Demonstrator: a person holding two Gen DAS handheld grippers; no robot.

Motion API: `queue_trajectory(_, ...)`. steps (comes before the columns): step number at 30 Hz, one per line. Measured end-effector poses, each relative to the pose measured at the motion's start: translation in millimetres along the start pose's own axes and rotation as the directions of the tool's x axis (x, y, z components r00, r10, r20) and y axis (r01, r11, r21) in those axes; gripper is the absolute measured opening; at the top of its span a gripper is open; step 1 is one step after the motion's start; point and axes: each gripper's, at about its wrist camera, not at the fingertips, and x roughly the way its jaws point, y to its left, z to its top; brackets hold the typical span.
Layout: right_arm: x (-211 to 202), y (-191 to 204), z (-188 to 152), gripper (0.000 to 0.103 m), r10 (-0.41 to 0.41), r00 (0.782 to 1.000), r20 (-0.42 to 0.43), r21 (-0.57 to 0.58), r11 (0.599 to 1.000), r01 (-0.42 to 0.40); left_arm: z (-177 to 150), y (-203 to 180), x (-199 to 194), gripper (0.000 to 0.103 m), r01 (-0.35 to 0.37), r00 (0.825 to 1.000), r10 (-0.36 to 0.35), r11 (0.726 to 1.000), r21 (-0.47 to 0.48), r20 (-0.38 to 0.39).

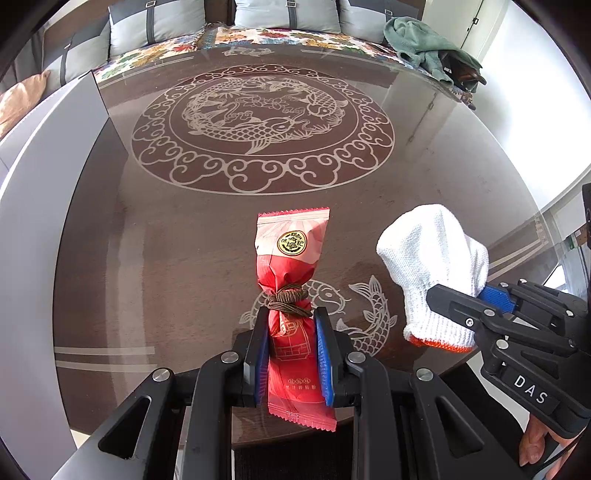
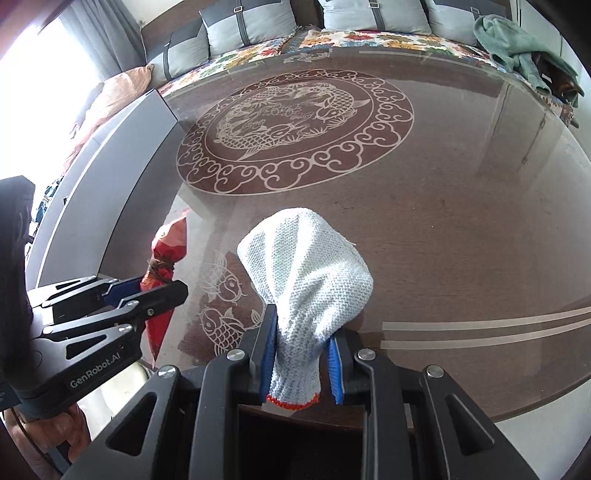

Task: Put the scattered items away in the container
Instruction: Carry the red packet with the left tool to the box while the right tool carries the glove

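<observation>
Here, in the left wrist view, the left gripper was clamped on a red snack packet, its blue-padded fingers pressing the packet's lower half from both sides just below a brown cord wound around the wrapper's waist; the packet's sealed top end stood out past the fingertips, held up over the brown glass table with its etched fish medallion, and a round gold label showed on the upper part. To the right in the same view, the right gripper gripped a white knitted glove, the glove's orange-edged cuff hanging below the jaws, and part of a hand showed under the handle. Beyond the table's far edge lay a floral cover, grey cushions and a green cloth. In the right wrist view, the right gripper was closed on the white knitted glove near the cuff, the blue pads squeezing the knit while the bunched body of the glove bulged out above the fingertips over the table. At the left of this view the left gripper held the red snack packet, the cord around its middle visible, and a hand grasped the handle below. No container could be made out in either view
</observation>
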Motion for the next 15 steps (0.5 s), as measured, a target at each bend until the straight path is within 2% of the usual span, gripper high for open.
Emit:
queue_trajectory(5,3.8,-1.4,-0.7,0.024,-0.001,1.0,-0.014,0.005,1.0,0.001,9.0,2.1,10.9,0.022,0.002,1.0,-0.002,1.0,0.0,-0.005)
queue_trajectory(10,9.8,-2.5,-1.8,0.024,-0.001,0.999,-0.039,0.006,1.0,0.001,12.5,9.0,23.3,0.022,0.031,0.999,-0.032,0.999,-0.026,-0.027)
queue_trajectory(13,11.1,-0.9,0.4,0.024,0.008,0.999,-0.051,0.011,1.0,-0.008,15.8,17.4,13.7,0.022,0.062,0.998,-0.063,0.996,-0.057,-0.014)
queue_trajectory(15,6.7,6.0,7.7,0.024,0.022,0.999,-0.046,0.004,1.0,-0.022,21.0,28.1,-6.5,0.022,0.076,0.997,-0.074,0.994,-0.081,0.026)
